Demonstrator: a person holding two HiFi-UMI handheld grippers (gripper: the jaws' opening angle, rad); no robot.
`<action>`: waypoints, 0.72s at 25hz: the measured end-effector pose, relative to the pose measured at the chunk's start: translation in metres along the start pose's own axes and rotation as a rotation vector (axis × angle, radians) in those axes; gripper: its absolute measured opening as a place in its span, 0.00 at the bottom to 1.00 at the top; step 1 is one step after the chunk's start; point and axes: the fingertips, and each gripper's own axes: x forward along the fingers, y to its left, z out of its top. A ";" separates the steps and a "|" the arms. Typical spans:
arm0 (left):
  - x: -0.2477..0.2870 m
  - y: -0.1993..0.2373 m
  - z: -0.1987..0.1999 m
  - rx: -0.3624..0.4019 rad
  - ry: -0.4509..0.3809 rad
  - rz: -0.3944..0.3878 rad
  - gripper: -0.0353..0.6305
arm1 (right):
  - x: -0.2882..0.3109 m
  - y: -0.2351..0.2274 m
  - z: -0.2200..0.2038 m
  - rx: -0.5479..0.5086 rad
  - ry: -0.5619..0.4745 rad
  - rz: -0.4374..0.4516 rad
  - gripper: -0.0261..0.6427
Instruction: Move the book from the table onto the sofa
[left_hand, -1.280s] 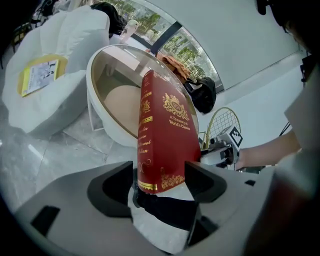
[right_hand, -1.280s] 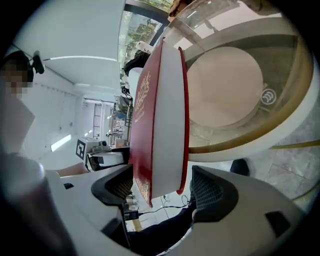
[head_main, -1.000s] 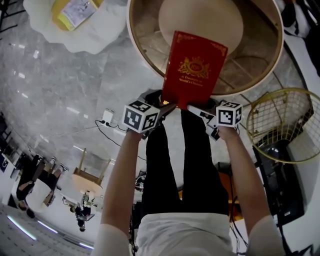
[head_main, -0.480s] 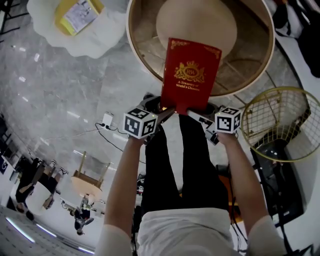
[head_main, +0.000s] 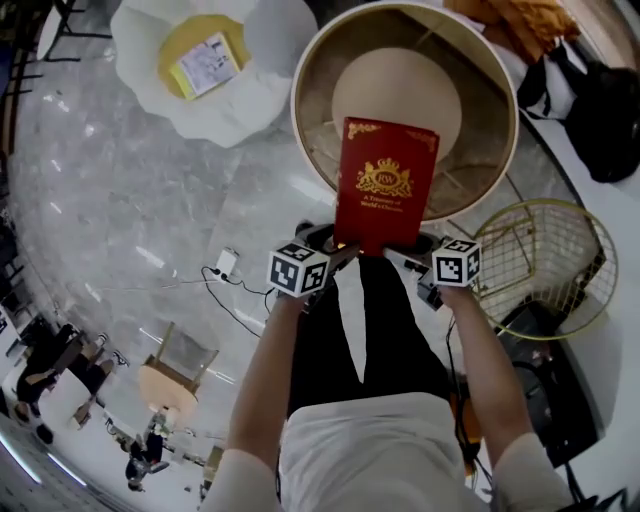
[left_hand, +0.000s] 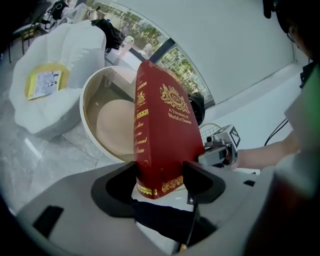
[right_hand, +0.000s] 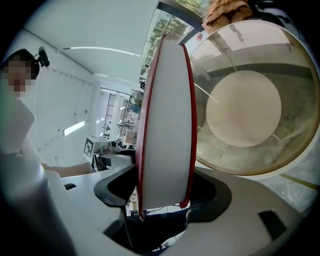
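Note:
A red hardback book (head_main: 385, 185) with gold lettering is held upright in the air over the near rim of the round glass table (head_main: 300, 120). My left gripper (head_main: 340, 252) is shut on its lower spine corner (left_hand: 150, 185). My right gripper (head_main: 405, 250) is shut on the lower page-edge side (right_hand: 165, 150); its jaws have just been closing with the book between them. The white petal-shaped sofa (head_main: 255, 95) lies at the upper left, apart from the book, with a yellow packet (head_main: 205, 60) on it.
A gold wire basket (head_main: 600, 250) stands on the floor at the right, a black bag (head_main: 600, 110) beyond it. A white plug block with cables (head_main: 225, 265) lies on the marble floor at the left. The person's legs are directly below the grippers.
Both grippers have risen together with the book, which now hangs higher above the table's near rim. The head view has shifted, so more of the white sofa shows.

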 end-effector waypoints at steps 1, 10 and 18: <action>-0.004 -0.004 0.004 -0.004 -0.009 0.001 0.49 | -0.003 0.005 0.005 -0.013 0.006 -0.002 0.52; -0.067 -0.045 0.036 -0.047 -0.103 0.003 0.49 | -0.027 0.078 0.038 -0.101 0.057 -0.007 0.52; -0.124 -0.064 0.055 -0.050 -0.170 0.005 0.49 | -0.032 0.140 0.056 -0.161 0.087 -0.026 0.52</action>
